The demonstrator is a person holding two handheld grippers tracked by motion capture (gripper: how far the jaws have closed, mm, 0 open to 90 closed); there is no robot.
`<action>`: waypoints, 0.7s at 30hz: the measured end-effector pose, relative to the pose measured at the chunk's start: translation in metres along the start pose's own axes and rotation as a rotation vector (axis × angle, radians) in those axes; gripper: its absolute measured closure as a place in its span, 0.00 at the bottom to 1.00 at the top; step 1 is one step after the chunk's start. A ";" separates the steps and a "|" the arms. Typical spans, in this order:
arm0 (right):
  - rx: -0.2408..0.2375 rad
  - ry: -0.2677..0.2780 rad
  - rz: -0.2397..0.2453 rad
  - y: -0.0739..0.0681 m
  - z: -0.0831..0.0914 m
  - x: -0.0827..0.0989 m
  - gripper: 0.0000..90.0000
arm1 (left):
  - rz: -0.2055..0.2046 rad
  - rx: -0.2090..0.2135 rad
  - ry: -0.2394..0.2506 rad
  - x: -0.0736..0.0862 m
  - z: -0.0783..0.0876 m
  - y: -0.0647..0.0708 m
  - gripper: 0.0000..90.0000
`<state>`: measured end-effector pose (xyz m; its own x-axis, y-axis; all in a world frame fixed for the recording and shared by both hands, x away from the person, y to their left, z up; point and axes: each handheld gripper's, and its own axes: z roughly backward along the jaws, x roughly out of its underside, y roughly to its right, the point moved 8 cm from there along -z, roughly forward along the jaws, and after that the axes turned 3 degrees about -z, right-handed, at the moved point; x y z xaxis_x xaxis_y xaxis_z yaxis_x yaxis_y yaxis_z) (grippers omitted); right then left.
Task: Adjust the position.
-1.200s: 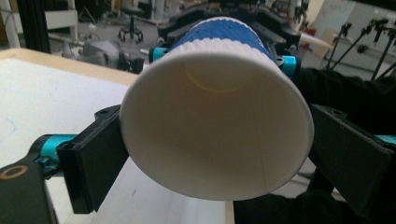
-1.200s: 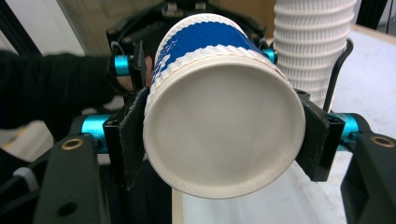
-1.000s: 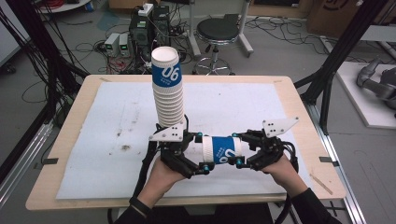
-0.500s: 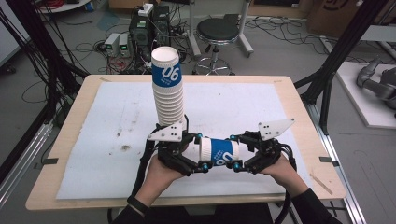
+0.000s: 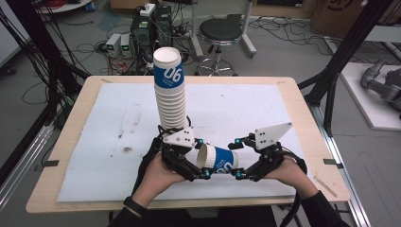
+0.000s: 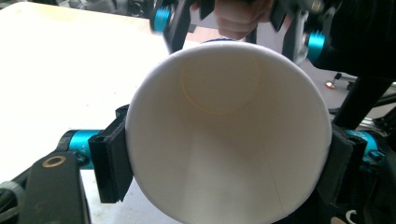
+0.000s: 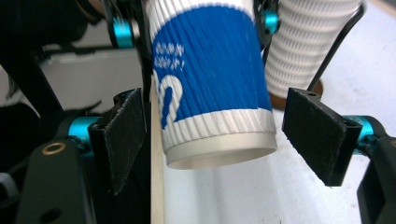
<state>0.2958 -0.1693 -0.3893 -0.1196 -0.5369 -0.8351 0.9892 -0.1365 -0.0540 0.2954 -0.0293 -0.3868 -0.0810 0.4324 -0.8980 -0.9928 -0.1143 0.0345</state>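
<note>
A blue-and-white ribbed paper cup (image 5: 221, 160) lies level in the air over the table's near side, between the two grippers. My left gripper (image 5: 203, 160) has just closed, and its pads press on the cup's (image 6: 229, 135) open rim end from both sides; the left gripper (image 6: 226, 163) looks straight into the white inside. My right gripper (image 5: 234, 161) has just been opening. The base of the cup (image 7: 210, 79) sits between the right gripper's (image 7: 219, 140) pads, which stand apart from it. A tall stack of the same cups (image 5: 170, 94) stands upright just behind the left gripper.
A white mat (image 5: 283, 113) covers the wooden table (image 5: 307, 99). The cup stack (image 7: 308, 46) is close behind the held cup. Beyond the table are a black stool (image 5: 222, 30), cables and electronics boxes on the floor, and black frame posts at both sides.
The left gripper's jaws have closed onto the cup's rim end. The right gripper's jaws have parted from the cup's base. Both hands have stayed where they were.
</note>
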 end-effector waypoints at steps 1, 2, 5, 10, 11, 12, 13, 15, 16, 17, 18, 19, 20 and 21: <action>-0.001 -0.017 0.009 -0.001 -0.003 0.002 0.24 | 0.003 0.005 0.001 0.000 0.000 0.000 0.24; -0.002 -0.030 0.011 -0.002 -0.007 0.003 0.24 | 0.002 0.007 0.002 0.000 -0.001 0.001 0.24; -0.009 -0.060 0.023 -0.004 -0.016 0.005 0.24 | -0.003 0.014 -0.004 0.000 -0.002 0.002 0.24; -0.015 -0.054 0.047 -0.005 -0.017 0.005 0.32 | 0.001 0.028 0.017 -0.002 -0.003 0.004 0.23; -0.019 -0.046 0.044 -0.005 -0.016 0.005 0.32 | 0.008 0.025 0.031 -0.003 -0.003 0.005 0.23; -0.020 -0.036 0.044 -0.005 -0.016 0.005 0.32 | 0.003 0.023 0.037 -0.004 -0.003 0.005 0.21; -0.022 -0.033 0.047 -0.005 -0.015 0.005 0.32 | -0.001 0.027 0.046 -0.004 -0.003 0.005 0.20; -0.032 -0.018 0.040 -0.005 -0.014 0.004 0.32 | 0.005 0.038 0.084 -0.006 -0.001 0.006 0.18; -0.034 -0.008 0.032 -0.005 -0.013 0.003 0.32 | 0.016 0.044 0.115 -0.008 0.000 0.005 0.17; -0.035 0.011 0.027 -0.004 -0.012 0.002 0.32 | 0.027 0.047 0.146 -0.009 0.002 0.004 0.15; -0.037 0.035 0.019 -0.003 -0.010 0.001 0.32 | 0.039 0.045 0.176 -0.011 0.003 0.004 0.13; -0.046 0.063 0.001 -0.002 -0.009 0.000 0.32 | 0.050 0.044 0.197 -0.012 0.004 0.003 0.11; -0.048 0.089 -0.018 -0.001 -0.007 -0.001 0.32 | 0.055 0.049 0.216 -0.012 0.006 0.003 0.11; -0.049 0.115 -0.036 0.000 -0.005 -0.002 0.32 | 0.058 0.049 0.228 -0.013 0.007 0.003 0.11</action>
<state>0.2961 -0.1639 -0.3903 -0.1476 -0.4329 -0.8893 0.9877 -0.1115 -0.1096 0.2932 -0.0294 -0.3722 -0.1215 0.2128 -0.9695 -0.9906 -0.0871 0.1050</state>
